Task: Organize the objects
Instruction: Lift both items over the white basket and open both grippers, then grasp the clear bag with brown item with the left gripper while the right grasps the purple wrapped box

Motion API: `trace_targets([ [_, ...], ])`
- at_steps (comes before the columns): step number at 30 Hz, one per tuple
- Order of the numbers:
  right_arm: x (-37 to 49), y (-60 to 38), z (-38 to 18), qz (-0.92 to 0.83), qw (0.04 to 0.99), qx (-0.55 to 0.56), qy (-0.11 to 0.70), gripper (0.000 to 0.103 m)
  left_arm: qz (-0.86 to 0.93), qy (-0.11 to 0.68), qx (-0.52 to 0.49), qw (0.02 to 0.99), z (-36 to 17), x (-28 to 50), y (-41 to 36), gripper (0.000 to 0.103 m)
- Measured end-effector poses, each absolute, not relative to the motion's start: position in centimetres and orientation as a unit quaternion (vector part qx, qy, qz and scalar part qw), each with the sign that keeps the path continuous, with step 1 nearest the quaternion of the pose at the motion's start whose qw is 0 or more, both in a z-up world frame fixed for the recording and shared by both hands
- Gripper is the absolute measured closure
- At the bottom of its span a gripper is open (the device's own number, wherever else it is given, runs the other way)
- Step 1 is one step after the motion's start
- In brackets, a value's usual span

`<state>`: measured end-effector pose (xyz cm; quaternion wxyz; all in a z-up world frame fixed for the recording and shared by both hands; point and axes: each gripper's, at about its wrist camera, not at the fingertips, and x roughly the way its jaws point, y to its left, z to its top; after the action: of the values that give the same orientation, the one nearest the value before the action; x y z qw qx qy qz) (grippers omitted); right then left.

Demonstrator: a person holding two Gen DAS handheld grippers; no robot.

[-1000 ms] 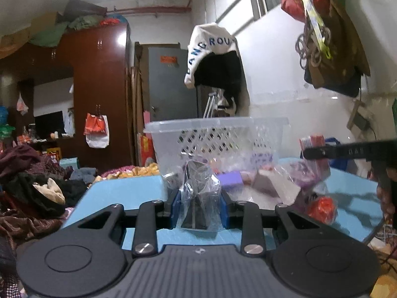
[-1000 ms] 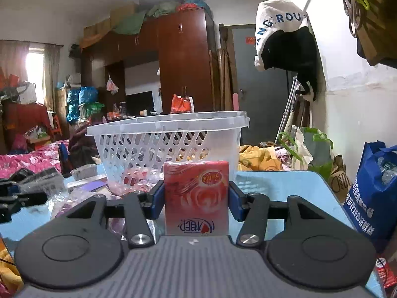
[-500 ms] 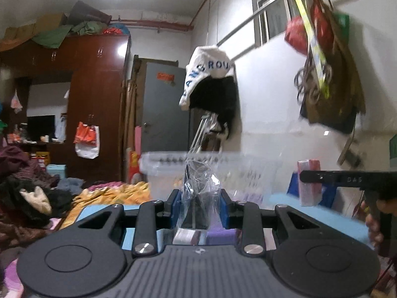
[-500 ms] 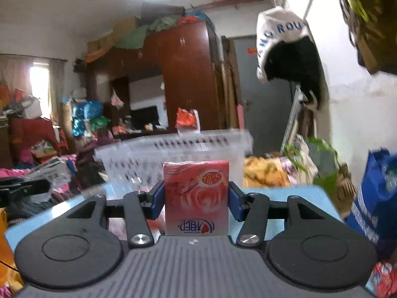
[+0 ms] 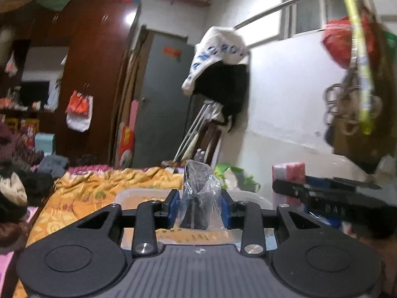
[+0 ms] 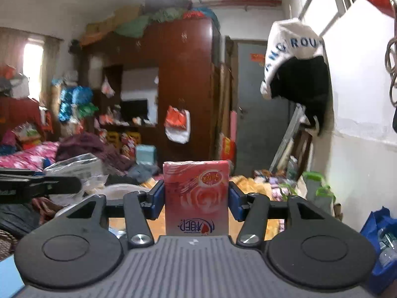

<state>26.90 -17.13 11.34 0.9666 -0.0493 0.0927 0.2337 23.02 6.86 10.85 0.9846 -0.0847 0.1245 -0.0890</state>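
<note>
Tongs: left (image 5: 199, 208) opening around one plastic-wrapped item (image 5: 198, 198), right (image 6: 196, 200) clamped on one red tissue pack (image 6: 196, 196); both raised since earlier, basket (image 5: 144, 196) now lower, at 6 o'clock.

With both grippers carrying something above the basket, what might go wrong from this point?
1. The left gripper has its jaws opening around a small plastic-wrapped item; only the white basket's rim shows below, so it may fall outside.
2. The right gripper holds a red tissue pack close beside the left one, so they could bump.
</note>
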Motion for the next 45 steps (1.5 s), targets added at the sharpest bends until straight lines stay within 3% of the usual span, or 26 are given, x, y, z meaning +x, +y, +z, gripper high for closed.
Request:
trace_targets([
  [2, 27.5, -16.1, 10.4, 0.224, 0.966, -0.077, 0.1, 0.043, -0.071, 0.143, -0.07, 0.985, 10.1, 24.8, 6.7, 0.03],
  [3, 27.7, -15.8, 10.0, 0.22, 0.966, -0.086, 0.106, 0.029, -0.06, 0.15, -0.069, 0.984, 9.6, 25.2, 6.8, 0.028],
  [6, 25.8, -16.7, 9.2, 0.215, 0.969, -0.075, 0.092, 0.0, -0.071, 0.142, -0.077, 0.984, 9.2, 23.4, 7.6, 0.028],
  [11, 19.5, -21.4, 6.7, 0.261, 0.96, -0.015, 0.096, 0.0, -0.091, 0.123, -0.049, 0.987, 7.6, 15.2, 7.8, 0.015],
  [18, 10.6, -24.8, -0.9, 0.291, 0.952, 0.001, 0.096, 0.0, -0.071, 0.128, 0.005, 0.989, 0.8, 7.3, 6.1, 0.015],
  [23, 9.9, -21.8, -1.0, 0.3, 0.951, -0.007, 0.072, 0.0, -0.085, 0.149, 0.002, 0.985, -1.2, 6.7, 5.9, 0.015],
  [28, 11.2, -18.8, -1.1, 0.317, 0.943, -0.023, 0.102, 0.0, -0.081, 0.142, 0.013, 0.986, -1.8, 5.6, 5.6, 0.015],
  [29, 11.5, -18.4, -1.1, 0.313, 0.943, -0.029, 0.104, 0.003, -0.083, 0.146, 0.012, 0.986, -2.0, 5.7, 5.5, 0.014],
  [32, 12.0, -18.7, -1.2, 0.319, 0.94, -0.018, 0.118, 0.029, -0.1, 0.161, 0.006, 0.982, -2.7, 6.3, 5.0, 0.014],
  [45, 10.7, -21.7, -0.5, 0.309, 0.948, 0.007, 0.08, 0.03, -0.101, 0.182, 0.029, 0.978, -4.5, 6.8, 3.0, 0.013],
])
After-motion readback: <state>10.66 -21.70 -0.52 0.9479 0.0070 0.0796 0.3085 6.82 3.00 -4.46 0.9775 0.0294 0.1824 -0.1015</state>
